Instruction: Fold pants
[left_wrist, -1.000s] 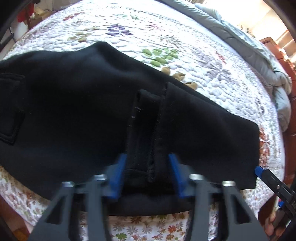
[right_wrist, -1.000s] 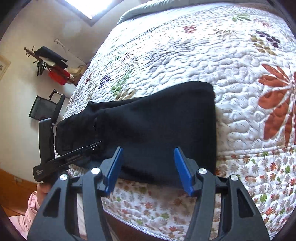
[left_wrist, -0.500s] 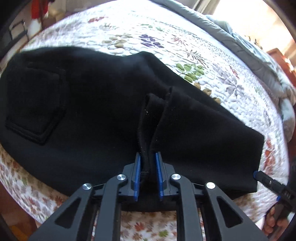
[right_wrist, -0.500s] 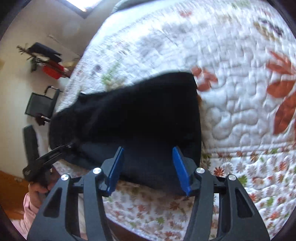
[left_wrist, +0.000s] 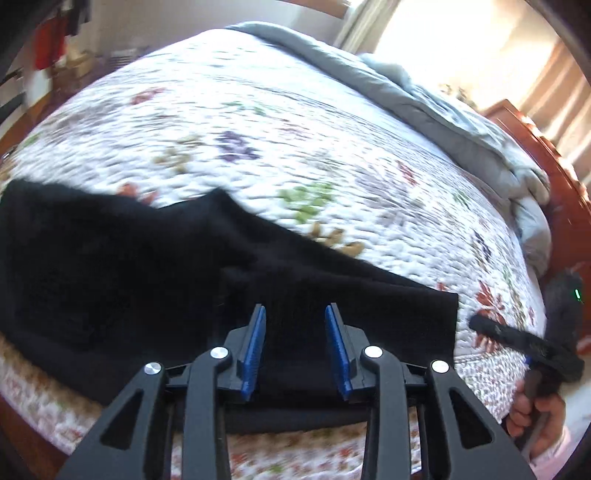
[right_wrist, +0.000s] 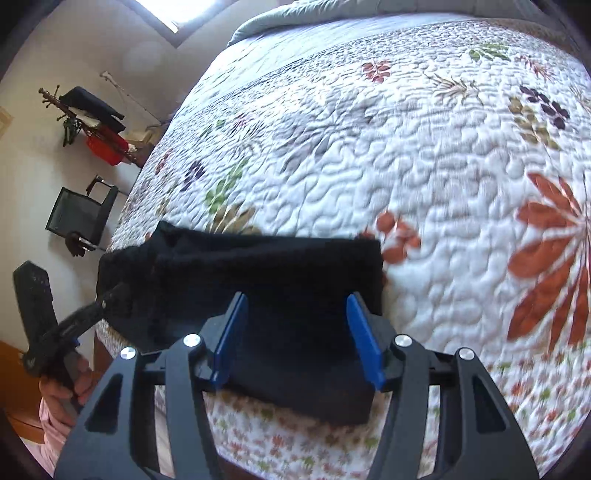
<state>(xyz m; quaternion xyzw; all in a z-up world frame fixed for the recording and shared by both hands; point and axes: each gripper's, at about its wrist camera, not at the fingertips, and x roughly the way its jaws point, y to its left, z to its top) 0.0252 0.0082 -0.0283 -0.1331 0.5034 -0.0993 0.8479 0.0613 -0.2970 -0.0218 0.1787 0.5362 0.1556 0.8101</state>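
Along the near edge of the white quilted bedspread with leaf prints (left_wrist: 295, 122) lie the black fleece pants (left_wrist: 110, 266), folded lengthwise and running parallel to that edge, one end squared off toward the right-hand corner side (right_wrist: 369, 258). Above the near hem of the fabric hovers the left gripper with blue pads (left_wrist: 295, 332), jaws opening, partway apart, dark cloth seen between them but no pad pressing on it. Over the squared end of the pants hangs the right gripper with blue pads (right_wrist: 299, 332), jaws moderately wide, spanning the cloth without pinching it. At the far edge of the bed lies a bunched grey duvet (left_wrist: 424, 99). Beyond the bed, against the wall, stands a black mesh chair (right_wrist: 79, 214).
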